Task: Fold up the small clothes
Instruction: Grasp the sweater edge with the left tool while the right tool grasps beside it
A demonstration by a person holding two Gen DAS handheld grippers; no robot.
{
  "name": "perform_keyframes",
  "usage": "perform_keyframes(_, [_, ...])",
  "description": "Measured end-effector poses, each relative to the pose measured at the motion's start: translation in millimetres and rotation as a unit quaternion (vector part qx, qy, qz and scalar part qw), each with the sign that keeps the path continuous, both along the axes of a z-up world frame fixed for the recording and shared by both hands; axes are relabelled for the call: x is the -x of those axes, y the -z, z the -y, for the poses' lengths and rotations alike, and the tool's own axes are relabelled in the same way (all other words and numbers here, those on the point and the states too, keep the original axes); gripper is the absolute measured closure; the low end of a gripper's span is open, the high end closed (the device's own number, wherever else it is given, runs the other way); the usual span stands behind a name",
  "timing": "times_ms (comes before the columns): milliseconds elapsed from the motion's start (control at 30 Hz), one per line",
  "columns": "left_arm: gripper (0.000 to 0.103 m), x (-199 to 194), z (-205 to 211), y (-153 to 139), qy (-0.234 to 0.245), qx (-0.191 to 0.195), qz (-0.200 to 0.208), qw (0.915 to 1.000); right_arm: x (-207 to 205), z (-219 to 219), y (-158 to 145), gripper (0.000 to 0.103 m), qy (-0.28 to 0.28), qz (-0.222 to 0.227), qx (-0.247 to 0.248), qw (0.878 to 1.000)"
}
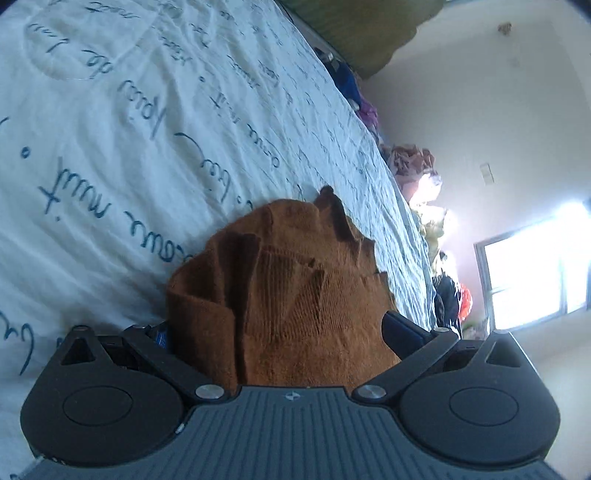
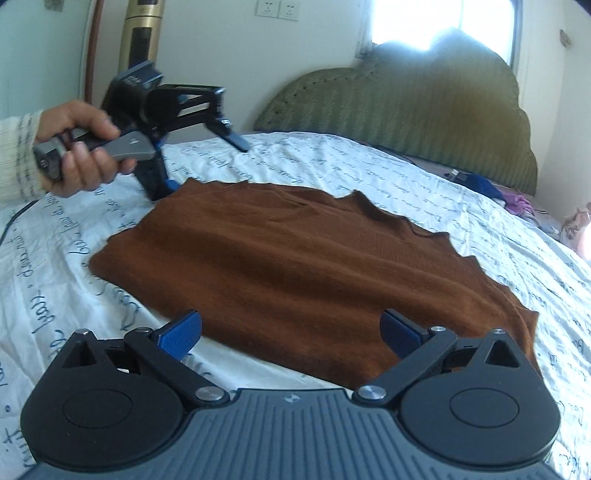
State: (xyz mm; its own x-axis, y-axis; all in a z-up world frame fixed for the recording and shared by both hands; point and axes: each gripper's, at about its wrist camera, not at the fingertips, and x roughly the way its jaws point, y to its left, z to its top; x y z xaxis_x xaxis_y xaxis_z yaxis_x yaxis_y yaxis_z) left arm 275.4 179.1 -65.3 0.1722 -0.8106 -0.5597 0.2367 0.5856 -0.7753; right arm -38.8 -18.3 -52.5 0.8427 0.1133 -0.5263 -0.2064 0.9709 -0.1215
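Observation:
A brown knitted garment (image 2: 295,258) with a scalloped edge lies spread flat on the white bedsheet (image 2: 461,218) printed with blue handwriting. My right gripper (image 2: 290,328) hovers open over the garment's near edge, one blue pad over the sheet and the other over the cloth. A hand (image 2: 79,147) holds my left gripper (image 2: 203,164) at the garment's far left corner, jaws wide apart, one finger raised and the other down at the cloth edge. In the left wrist view the bunched brown garment (image 1: 295,295) fills the gap of the open left gripper (image 1: 280,325) and hides its left finger.
A green padded headboard (image 2: 406,110) stands behind the bed. Several loose clothes (image 2: 517,201) lie at the bed's far right side, also seen as clothes (image 1: 413,162) along the bed edge. A gold tower appliance (image 2: 142,33) stands by the wall at left. A bright window (image 1: 535,277) is beyond.

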Motion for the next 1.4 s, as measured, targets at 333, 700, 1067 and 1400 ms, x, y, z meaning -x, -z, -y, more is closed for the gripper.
perform_keyframes(333, [0.0, -11, 16, 6, 0.023, -0.01, -0.013, 0.9996, 5, -114, 11, 0.0, -0.106, 0.082, 0.155, 0.979])
perform_keyframes(700, [0.0, -13, 3, 11, 0.002, 0.025, -0.035, 0.9991, 10, -146, 37, 0.0, -0.137, 0.15, 0.332, 0.921])
perform_keyframes(1067, [0.014, -14, 4, 6, -0.003, 0.011, -0.029, 0.9995, -40, -121, 21, 0.018, -0.105, 0.038, 0.193, 0.975])
perform_keyframes(1400, [0.092, -7, -5, 20, -0.028, -0.02, -0.044, 0.9984, -43, -113, 23, 0.088, -0.087, 0.028, 0.159, 0.983])
